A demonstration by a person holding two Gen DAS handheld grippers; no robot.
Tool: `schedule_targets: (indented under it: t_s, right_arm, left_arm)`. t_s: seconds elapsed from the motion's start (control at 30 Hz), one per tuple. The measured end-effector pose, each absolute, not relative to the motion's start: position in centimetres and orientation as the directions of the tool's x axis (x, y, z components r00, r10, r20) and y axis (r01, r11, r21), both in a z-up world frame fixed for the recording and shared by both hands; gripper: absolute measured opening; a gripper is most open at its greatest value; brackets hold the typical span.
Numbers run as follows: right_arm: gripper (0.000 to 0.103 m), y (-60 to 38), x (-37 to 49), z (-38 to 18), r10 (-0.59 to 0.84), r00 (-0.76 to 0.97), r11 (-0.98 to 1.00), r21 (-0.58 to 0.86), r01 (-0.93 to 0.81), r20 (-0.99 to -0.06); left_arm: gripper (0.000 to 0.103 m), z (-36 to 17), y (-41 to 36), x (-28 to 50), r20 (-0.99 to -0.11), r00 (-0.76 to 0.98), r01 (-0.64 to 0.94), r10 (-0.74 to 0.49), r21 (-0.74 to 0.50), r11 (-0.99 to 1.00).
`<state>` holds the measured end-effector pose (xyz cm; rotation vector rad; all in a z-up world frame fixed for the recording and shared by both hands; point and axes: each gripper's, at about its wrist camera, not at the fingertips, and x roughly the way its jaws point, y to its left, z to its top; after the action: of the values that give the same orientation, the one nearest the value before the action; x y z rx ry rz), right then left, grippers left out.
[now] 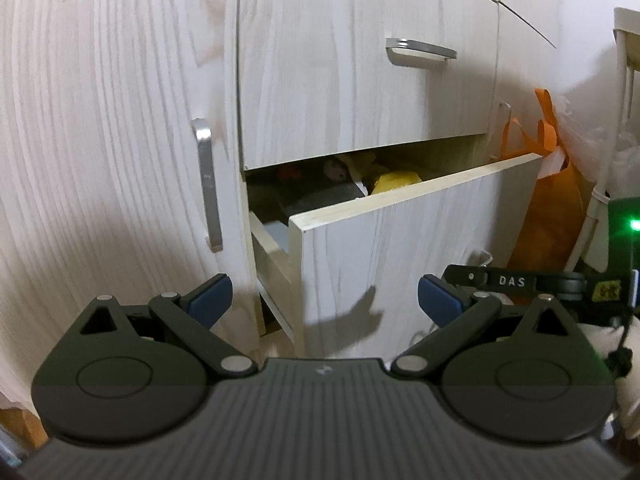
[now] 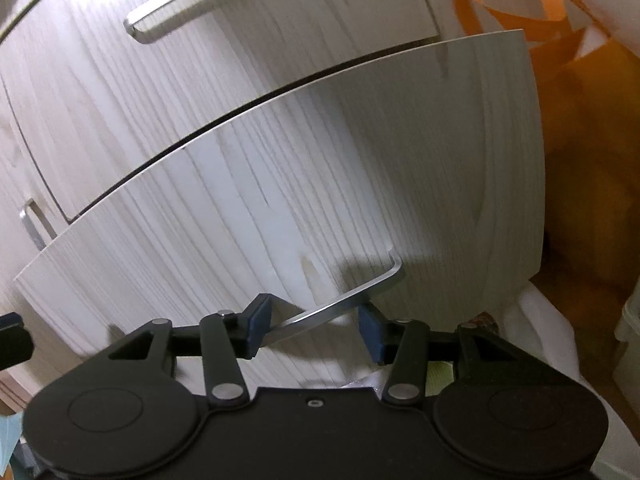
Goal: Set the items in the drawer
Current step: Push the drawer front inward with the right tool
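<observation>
I had the right hand-held gripper (image 2: pixel 312 326) right at the front of the open drawer (image 2: pixel 304 200). The drawer's metal handle (image 2: pixel 344 304) sat between its two blue pads (image 2: pixel 258 330). The pads stood a little way apart and I could see a gap on each side of the bar, so they were not squeezing it. The handle stuck out from the lower part of the drawer front, near the bottom edge.

My left hand-held gripper (image 1: pixel 325 304) was spread wide with nothing between its pads (image 1: pixel 210 300). It hung in front of the drawer (image 1: pixel 400 248), a bit back from the front panel and not touching it.

The left camera showed me things the right one did not. I could look down over the top edge of the drawer and see inside. There was a yellow thing (image 1: pixel 394 182) near the back, some dark grey things (image 1: pixel 320 198) in the middle, and something pale blue (image 1: pixel 278 232) by the left wall. I could not tell what any of them were. It also showed a long handle (image 1: pixel 210 184) on the cupboard door to the left.

The right camera showed the drawer's handle up close, which the left camera did not show. Both cameras showed the shut drawer above with its own handle (image 1: pixel 420 50) and an orange bag (image 1: pixel 556 208) hanging to the right.
</observation>
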<state>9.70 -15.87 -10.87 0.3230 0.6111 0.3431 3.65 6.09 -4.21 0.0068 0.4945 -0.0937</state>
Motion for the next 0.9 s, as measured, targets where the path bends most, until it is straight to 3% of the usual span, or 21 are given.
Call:
schedule_targets:
  t_s: [0.9]
  right_arm:
    - [0.055,-12.1,14.7,-9.3,0.36,0.73,0.926,0.32,-0.203,-0.58]
  left_arm:
    - [0.102,-5.1,8.1,5.3,-0.534,0.841,0.039,-0.086,-0.098,0.994]
